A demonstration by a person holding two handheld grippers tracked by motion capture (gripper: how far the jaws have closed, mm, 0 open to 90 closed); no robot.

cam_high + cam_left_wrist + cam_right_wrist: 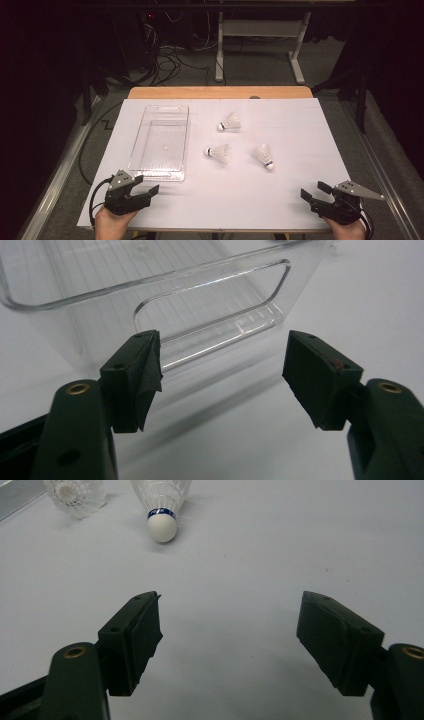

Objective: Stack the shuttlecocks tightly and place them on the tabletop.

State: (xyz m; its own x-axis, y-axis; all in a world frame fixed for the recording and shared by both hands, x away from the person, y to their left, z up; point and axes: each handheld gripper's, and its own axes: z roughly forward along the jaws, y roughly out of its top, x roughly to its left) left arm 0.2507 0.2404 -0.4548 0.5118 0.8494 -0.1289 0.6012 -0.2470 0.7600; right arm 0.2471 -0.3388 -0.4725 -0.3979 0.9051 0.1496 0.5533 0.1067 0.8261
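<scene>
Left gripper (147,186) and right gripper (314,192) both sit low at the near edge, jaws spread wide, nothing between them. White sheet (280,200) over a wooden table (220,92), dark room behind, cables on the floor. Clear plastic bin (161,172) just ahead of the left gripper. Three white shuttlecocks lie mid-table; the nearest shuttlecock (263,155), blue-banded, points its cork toward the right gripper.

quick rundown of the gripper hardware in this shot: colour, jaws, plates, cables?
Both are black, hand-held two-jaw units. The left gripper and right gripper each carry a grey three-cornered plate on top and trail a black cable. Up close the jaws end in flat black pads, with brass-coloured eyelets in the arms behind. No sleeves show at the hands.
</scene>
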